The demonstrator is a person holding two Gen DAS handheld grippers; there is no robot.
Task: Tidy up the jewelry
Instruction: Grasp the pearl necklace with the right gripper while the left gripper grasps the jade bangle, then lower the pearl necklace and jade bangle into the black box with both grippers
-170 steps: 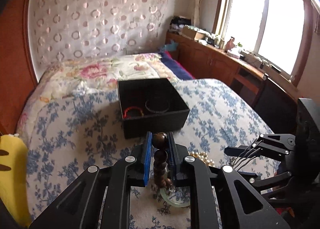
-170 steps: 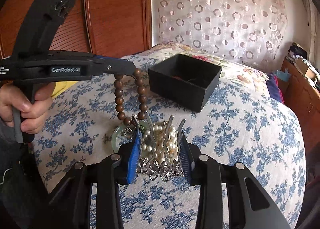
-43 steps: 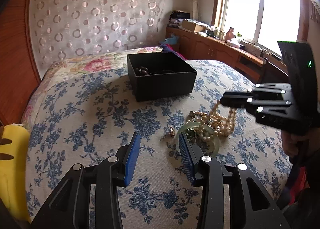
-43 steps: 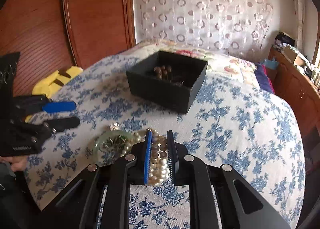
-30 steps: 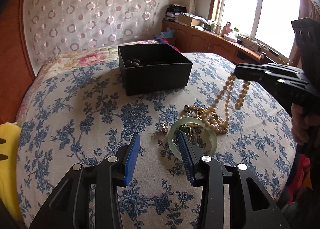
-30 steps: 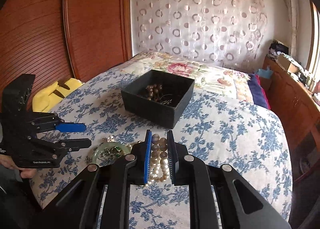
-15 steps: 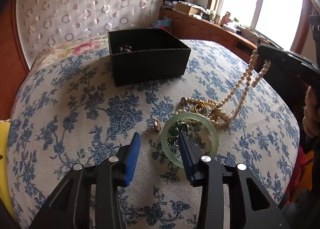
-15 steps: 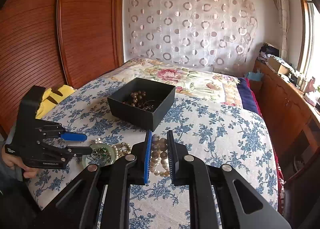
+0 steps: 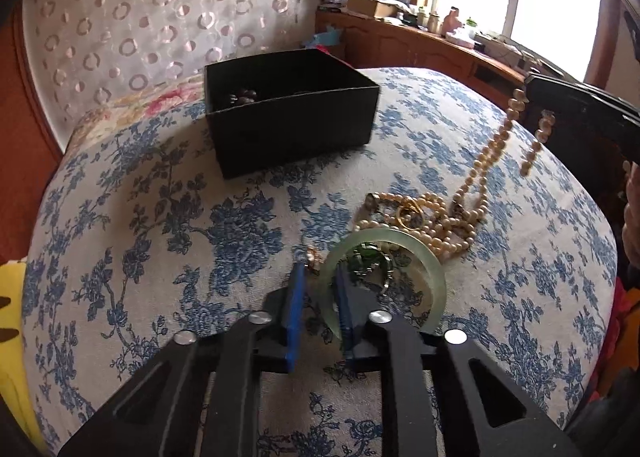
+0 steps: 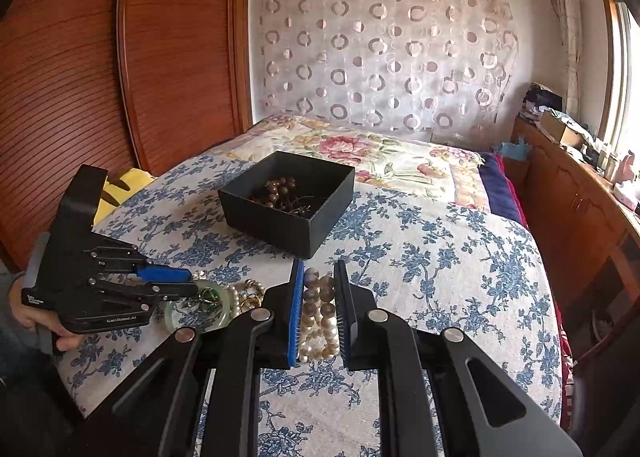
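Box beyond; pearls, ring crowd bangle in left tongs.

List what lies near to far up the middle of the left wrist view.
Left gripper fingers closed on the green bangle → gold ring among the pearls → black box → patterned curtain.

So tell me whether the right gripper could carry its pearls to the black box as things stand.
Probably yes. The right gripper is shut on the pearl necklace, and the bedspread between it and the open black box looks bare; the strand's lower end still lies tangled by the green bangle.
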